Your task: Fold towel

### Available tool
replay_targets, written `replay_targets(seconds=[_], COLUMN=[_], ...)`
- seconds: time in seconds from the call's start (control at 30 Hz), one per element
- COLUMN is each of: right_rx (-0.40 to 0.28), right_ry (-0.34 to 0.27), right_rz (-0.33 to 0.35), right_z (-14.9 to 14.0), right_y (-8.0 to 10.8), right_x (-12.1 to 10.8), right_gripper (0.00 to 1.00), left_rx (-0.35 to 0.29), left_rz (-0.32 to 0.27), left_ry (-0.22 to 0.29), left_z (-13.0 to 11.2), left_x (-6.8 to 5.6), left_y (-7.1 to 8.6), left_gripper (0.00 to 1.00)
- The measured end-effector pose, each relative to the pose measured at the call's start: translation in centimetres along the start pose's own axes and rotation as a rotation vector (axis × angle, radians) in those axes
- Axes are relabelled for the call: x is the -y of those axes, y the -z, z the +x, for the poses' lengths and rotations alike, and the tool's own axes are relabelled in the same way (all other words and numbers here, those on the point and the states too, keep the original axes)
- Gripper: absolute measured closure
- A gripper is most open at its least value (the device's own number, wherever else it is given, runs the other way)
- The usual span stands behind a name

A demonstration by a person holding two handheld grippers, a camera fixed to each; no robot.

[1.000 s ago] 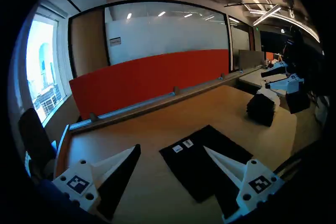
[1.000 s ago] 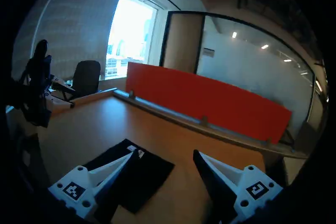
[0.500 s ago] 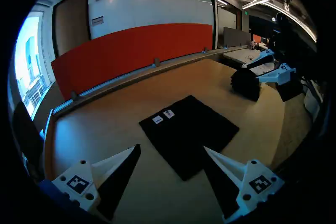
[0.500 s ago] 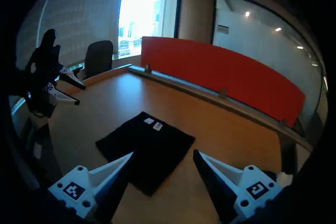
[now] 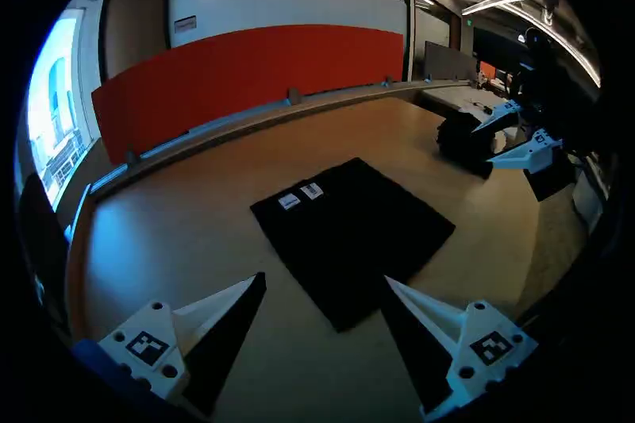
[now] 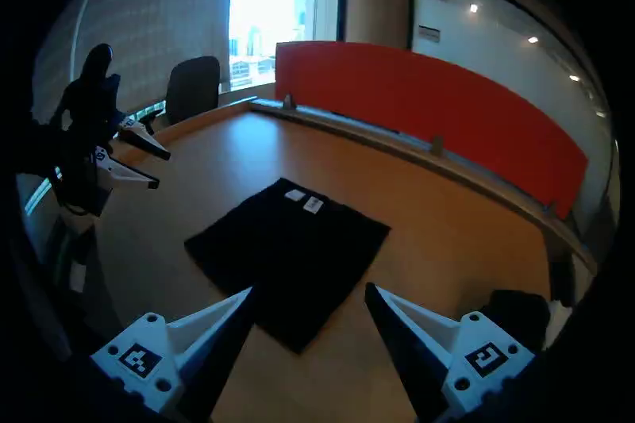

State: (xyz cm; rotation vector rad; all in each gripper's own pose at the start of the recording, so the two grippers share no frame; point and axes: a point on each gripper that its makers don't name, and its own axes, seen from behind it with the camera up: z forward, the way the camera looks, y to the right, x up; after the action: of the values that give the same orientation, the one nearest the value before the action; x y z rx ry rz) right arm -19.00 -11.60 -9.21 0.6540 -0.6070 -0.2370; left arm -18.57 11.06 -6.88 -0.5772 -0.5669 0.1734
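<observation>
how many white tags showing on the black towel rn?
2. Both sit side by side near the far corner of the black towel in the left gripper view: first tag, second tag. Any on the underside would be hidden.

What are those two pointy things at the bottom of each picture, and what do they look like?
They are the fingers of two hand-held grippers. The left gripper and right gripper look alike: two white, wedge-shaped fingers tapering to points, black on their inner faces. Each finger carries a square black-and-white marker ringed by small round holes.
</observation>
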Motion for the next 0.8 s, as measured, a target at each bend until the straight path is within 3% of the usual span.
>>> replay_targets(seconds=[0.57,0.8], right_rx=[0.074,0.115], right_ry=[-0.045,-0.05], right_rz=[0.017,0.012], right_z=[-7.3,-10.1], right_y=[-5.1,-6.6], right_x=[1.1,0.9], right_gripper=[0.0,0.0], left_rx=[0.09,0.137], left_rz=[-0.034,-0.048], left_ry=[0.01,-0.005], left_z=[-7.0,-9.6], left_x=[-1.7,-2.3], left_y=[-5.7,-7.4], left_gripper=[0.0,0.0])
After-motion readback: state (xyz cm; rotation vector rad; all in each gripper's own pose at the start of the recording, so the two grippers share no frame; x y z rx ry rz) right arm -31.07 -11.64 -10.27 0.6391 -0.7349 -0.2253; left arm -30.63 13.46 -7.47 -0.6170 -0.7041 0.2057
